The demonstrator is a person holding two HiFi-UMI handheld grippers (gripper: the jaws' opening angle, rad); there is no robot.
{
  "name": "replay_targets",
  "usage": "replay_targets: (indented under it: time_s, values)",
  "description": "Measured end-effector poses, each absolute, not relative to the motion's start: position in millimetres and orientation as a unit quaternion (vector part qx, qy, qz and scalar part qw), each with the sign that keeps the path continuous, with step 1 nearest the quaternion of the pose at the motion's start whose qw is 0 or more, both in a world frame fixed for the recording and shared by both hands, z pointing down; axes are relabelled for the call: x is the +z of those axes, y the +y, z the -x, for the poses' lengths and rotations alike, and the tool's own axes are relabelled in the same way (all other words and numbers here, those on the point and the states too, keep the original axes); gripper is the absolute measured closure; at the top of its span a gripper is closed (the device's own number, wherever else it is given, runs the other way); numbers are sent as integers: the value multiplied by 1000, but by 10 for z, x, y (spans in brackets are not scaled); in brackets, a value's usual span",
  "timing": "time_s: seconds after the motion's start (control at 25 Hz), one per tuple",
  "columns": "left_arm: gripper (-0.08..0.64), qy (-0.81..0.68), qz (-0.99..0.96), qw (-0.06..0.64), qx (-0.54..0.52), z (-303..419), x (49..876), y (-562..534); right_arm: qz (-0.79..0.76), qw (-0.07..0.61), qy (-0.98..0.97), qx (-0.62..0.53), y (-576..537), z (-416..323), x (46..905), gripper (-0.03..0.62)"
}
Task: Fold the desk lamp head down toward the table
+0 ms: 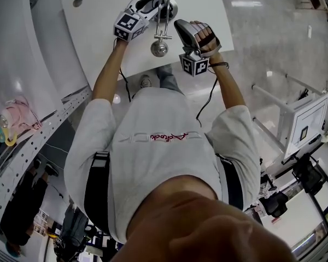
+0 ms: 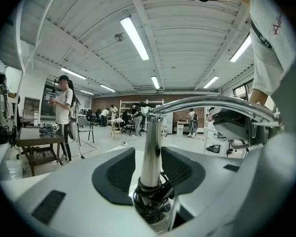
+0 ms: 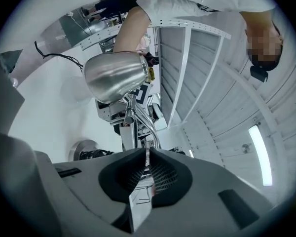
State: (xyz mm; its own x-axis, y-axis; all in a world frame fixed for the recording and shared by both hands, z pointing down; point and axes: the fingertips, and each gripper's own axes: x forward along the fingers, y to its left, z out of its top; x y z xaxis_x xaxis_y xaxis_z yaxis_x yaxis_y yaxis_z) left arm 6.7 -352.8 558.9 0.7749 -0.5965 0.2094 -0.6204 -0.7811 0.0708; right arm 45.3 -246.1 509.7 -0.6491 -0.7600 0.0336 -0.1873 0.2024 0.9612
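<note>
The chrome desk lamp point(image 1: 163, 15) stands on the white table point(image 1: 98, 21). We see the left gripper point(image 2: 150, 169) with its jaws spread about the upright chrome post point(image 2: 151, 137), not visibly pinching it. The right gripper point(image 3: 147, 163), its jaws almost together on a thin chrome arm rod point(image 3: 153, 132), is nearer the bell-shaped chrome lamp head point(image 3: 116, 75), which lies beyond its jaws along the rod's long axis.

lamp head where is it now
In the head view the lamp head hangs between the left gripper and right gripper, above the white table.
</note>
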Motion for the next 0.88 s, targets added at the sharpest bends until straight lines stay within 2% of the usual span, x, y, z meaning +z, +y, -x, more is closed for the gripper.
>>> replay_targets:
  time_s: [0.08, 0.32, 0.6, 0.88]
  values:
    - [398, -334, -937, 64, 86, 11, 5570, -3508, -331, 270, -728, -537, -2459, -480, 5117, 578]
    - [533, -355, -930, 51, 87, 209, 5540, -3448, -337, 291, -737, -508, -2459, -505, 5205, 578]
    - [535, -360, -928, 53, 84, 263, 5462, -3388, -382, 295, -766, -426, -2552, -603, 5200, 578]
    - [535, -364, -927, 47, 79, 267, 5314, -3180, -489, 227, -822, -181, -2629, -888, 5156, 577]
